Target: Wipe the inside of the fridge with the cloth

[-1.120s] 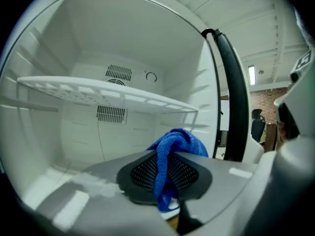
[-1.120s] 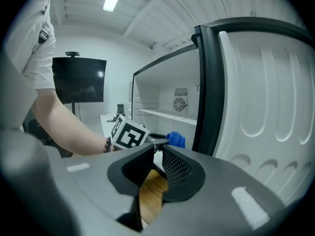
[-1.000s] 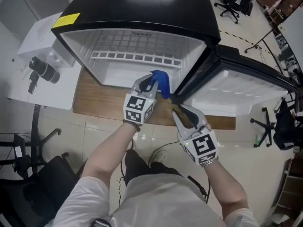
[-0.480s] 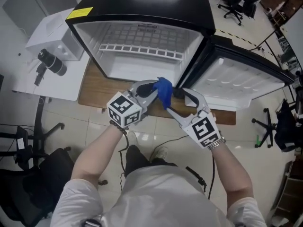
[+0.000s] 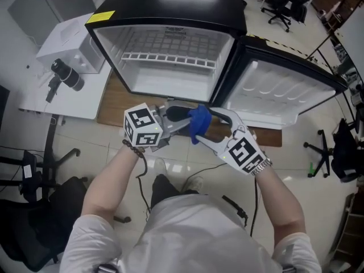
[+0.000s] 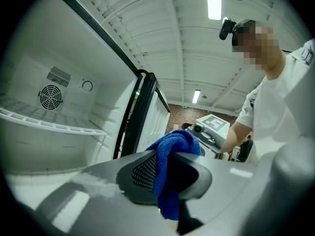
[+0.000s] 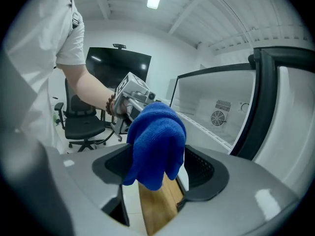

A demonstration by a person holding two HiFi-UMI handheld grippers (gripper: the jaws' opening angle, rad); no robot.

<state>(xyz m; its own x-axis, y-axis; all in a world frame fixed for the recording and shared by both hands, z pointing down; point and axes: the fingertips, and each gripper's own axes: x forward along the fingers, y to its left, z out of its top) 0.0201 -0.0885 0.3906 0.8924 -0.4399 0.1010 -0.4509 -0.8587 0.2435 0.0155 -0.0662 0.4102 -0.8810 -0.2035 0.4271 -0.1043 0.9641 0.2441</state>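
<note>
Found fridge [image 5: 170,13] standing open, with door [image 5: 284,87] swung wide to the right and wire shelf [image 5: 170,58] across the white interior.

Noted blue cloth [image 5: 199,123] outside the cabinet, held up just in front of the lower opening, above the front edge of the wooden board [image 5: 114,111] under the fridge.

Read left gripper [image 6: 165,175] as clenched on the cloth, with both pads pressed into the fabric, a fold bulging above the jaws and a short tail hanging below them.

Read right gripper [image 7: 160,173] as released, with jaws just been opening and spread wide. Saw the same cloth hanging in the gap between them, not pinched. Could not tell whether the fabric brushes one pad.

Saw both grippers aimed at each other from left and right, tips meeting at the cloth.

Logged round fan grille [image 6: 50,96] on the fridge's inner back wall, above the shelf.

Logged white table [image 5: 57,44] just left of the fridge, with a black camera [image 5: 67,75] at its front.
</note>
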